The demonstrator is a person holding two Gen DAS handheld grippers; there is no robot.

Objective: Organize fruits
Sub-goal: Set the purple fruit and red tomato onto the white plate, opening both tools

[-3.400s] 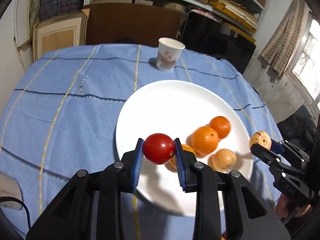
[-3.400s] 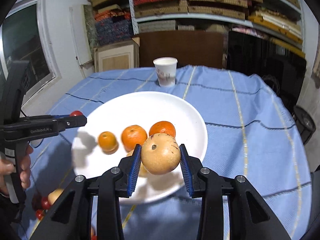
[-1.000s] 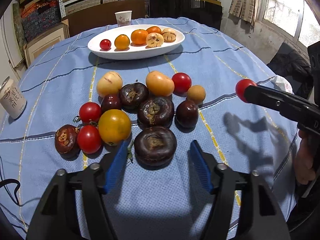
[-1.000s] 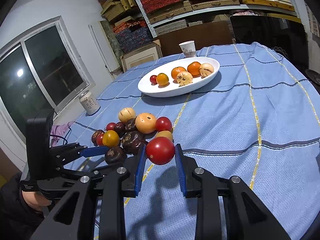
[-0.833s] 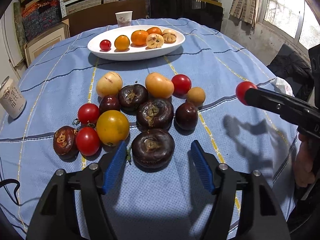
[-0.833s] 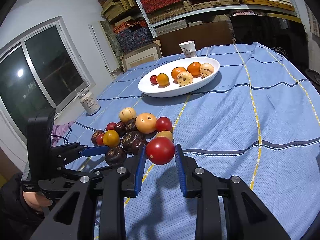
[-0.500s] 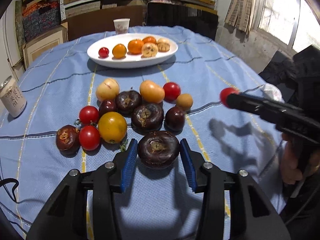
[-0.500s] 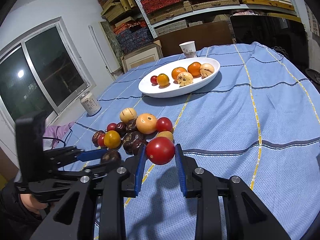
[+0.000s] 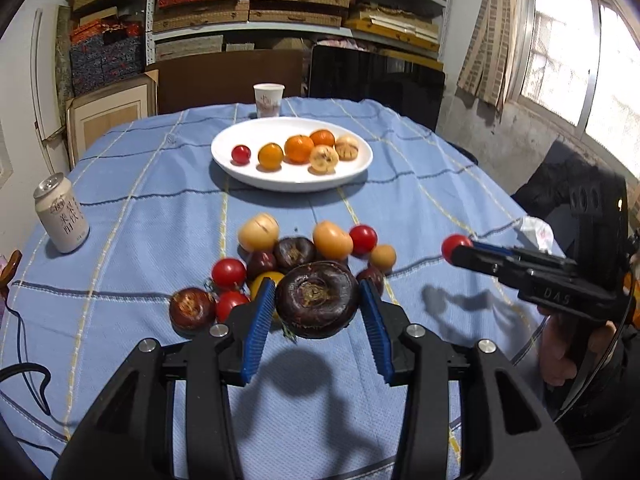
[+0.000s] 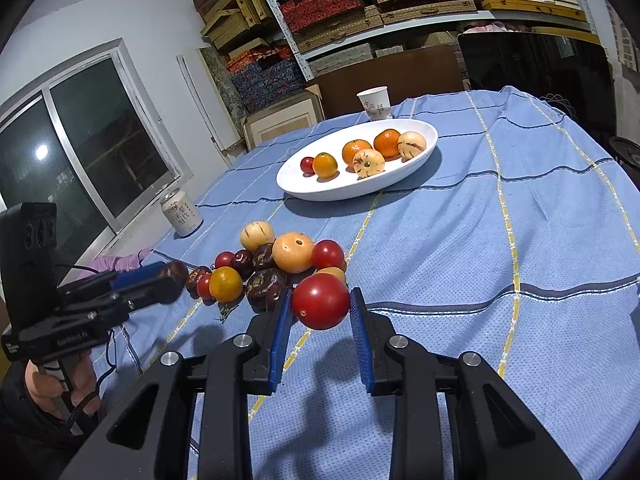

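Left gripper (image 9: 316, 312) is clamping the dark purple fruit (image 9: 317, 299) between its blue pads (image 9: 258, 322), jaws partly apart at fruit width; fruit is sitting at lower centre of the left wrist frame, off the blue tablecloth (image 9: 420, 208) with its shadow below it. It's squat and flattened: wide axis is running pad to pad across the frame, short axis with the brownish stem scar is pointing up and toward the camera.

Right gripper (image 10: 320, 314) is pinching a red tomato (image 10: 321, 301), jaws nearly closed on it, at centre of the right wrist frame; tomato is roughly round, small stem dimple is facing lower left. Same tomato is showing at mid right of the left wrist frame, at the tip of the other tool.

Loose fruit pile (image 9: 304, 252) is lying on the cloth at frame centre, just beyond the held purple fruit. White plate (image 9: 224, 148) with five fruits is sitting above centre, paper cup (image 9: 269, 99) behind it, drink can (image 9: 61, 213) at mid left
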